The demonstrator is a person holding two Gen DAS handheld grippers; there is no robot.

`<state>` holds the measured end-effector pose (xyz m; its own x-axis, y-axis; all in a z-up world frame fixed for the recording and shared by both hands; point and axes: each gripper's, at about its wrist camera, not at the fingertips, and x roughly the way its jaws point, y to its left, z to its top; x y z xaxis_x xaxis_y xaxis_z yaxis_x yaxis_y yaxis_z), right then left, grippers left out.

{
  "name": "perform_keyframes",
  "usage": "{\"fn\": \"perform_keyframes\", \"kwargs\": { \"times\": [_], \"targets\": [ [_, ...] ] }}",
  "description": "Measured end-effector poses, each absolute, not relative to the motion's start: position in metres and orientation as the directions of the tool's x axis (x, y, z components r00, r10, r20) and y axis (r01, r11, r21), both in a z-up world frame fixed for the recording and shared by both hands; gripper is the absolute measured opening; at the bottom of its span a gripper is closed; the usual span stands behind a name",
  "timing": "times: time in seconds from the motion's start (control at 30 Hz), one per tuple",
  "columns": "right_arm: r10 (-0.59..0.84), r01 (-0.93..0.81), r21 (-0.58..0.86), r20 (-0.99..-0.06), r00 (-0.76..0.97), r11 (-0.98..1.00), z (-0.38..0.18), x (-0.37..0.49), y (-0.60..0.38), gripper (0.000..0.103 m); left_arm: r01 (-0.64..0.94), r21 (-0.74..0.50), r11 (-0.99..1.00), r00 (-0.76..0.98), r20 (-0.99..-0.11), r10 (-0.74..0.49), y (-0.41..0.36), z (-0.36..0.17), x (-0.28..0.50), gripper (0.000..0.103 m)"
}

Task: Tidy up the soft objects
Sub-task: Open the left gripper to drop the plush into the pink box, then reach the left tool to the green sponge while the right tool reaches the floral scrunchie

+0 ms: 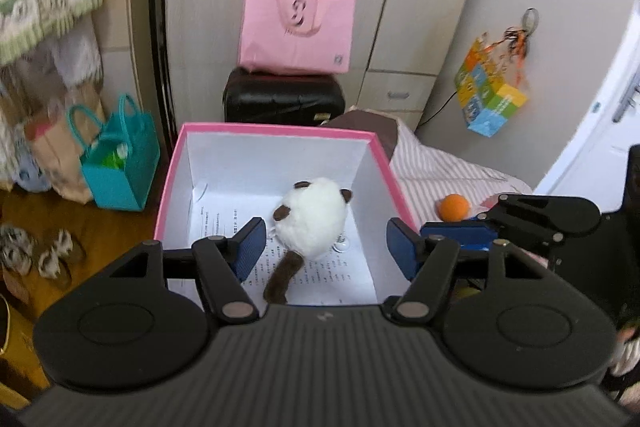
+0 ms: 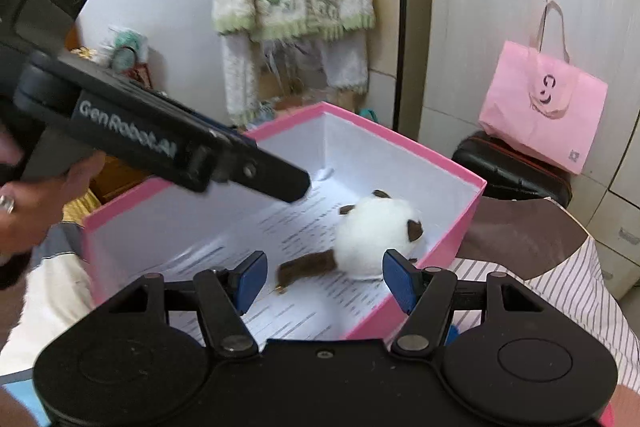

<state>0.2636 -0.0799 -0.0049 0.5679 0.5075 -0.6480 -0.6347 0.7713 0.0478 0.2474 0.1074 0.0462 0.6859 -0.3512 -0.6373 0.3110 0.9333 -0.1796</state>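
Note:
A white plush toy (image 1: 310,217) with brown ears and a brown tail lies on printed paper on the floor of a pink box (image 1: 276,129) with white inside walls. My left gripper (image 1: 326,247) hangs open above the box's near end, and its pads do not touch the toy. In the right wrist view the toy (image 2: 376,233) rests near the box's far right wall (image 2: 468,223), with my right gripper (image 2: 326,281) open over the near rim. A hand holds the left gripper (image 2: 296,185) above the box's left side. The right gripper (image 1: 436,233) shows just right of the box.
An orange ball (image 1: 454,207) lies on striped bedding (image 1: 436,167) right of the box. Behind the box a black suitcase (image 1: 284,99) carries a pink bag (image 1: 298,31). A teal bag (image 1: 120,163) and slippers (image 1: 40,251) sit on the wooden floor at left.

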Motion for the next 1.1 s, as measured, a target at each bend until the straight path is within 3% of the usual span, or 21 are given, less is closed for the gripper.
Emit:
{"fn": "perform_keyframes", "kwargs": {
  "times": [0.2,0.6,1.1],
  "targets": [
    [0.549,-0.623,0.135,-0.638,0.54,0.77,0.018,0.23,-0.105,0.069,0.385,-0.148,0.911,0.678,-0.624,-0.388,0.098,0.063,0.199,0.066],
    [0.52,-0.576,0.134,-0.625,0.582,0.806,0.058,0.163,-0.175,0.069,0.529,-0.128,0.839,0.618,-0.619,-0.484,0.053,0.082,0.125,0.066],
    [0.436,-0.46,0.147,-0.651,0.622,0.876,0.031,0.113,-0.258,0.069,0.64,-0.077,0.764,0.545,-0.656,-0.523,-0.019,0.045,0.084,0.064]
  ]
}}
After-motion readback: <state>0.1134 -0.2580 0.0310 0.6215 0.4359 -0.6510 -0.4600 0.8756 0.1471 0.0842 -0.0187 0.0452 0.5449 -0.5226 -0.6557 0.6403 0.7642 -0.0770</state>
